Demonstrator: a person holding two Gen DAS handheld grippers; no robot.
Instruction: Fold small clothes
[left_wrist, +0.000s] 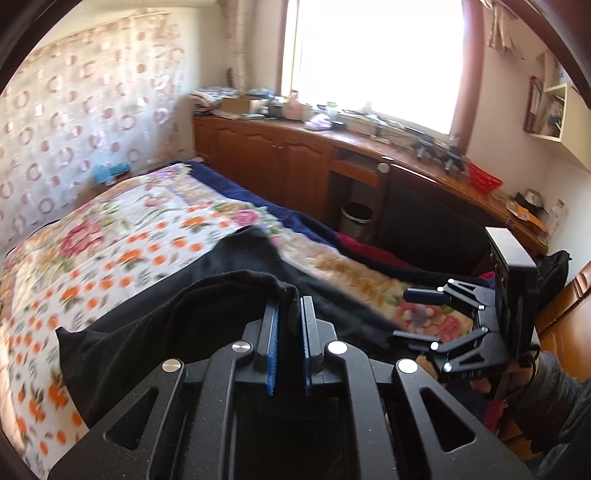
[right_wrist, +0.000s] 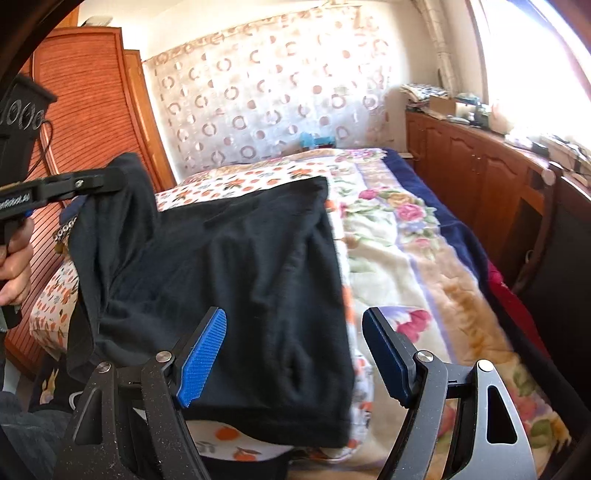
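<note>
A black garment (right_wrist: 236, 280) is shown spread over a bed (right_wrist: 402, 258) covered by a floral blanket (left_wrist: 122, 236), with one edge lifted off the bedding. The left tool (left_wrist: 288, 306) is seen nearly closed, its blue pads (left_wrist: 272, 332) pinching a raised fold of the black garment (left_wrist: 192, 306); in the right wrist view the same tool (right_wrist: 110, 181) is shown gripping the cloth's upper left corner in the air. The right tool (right_wrist: 295, 343) is seen spread wide with nothing between its blue pads (right_wrist: 203, 358), held over the garment's near right edge. A wooden cabinet (left_wrist: 280, 162) cluttered on top is seen beside the bed, under a bright window (left_wrist: 376, 55).
</note>
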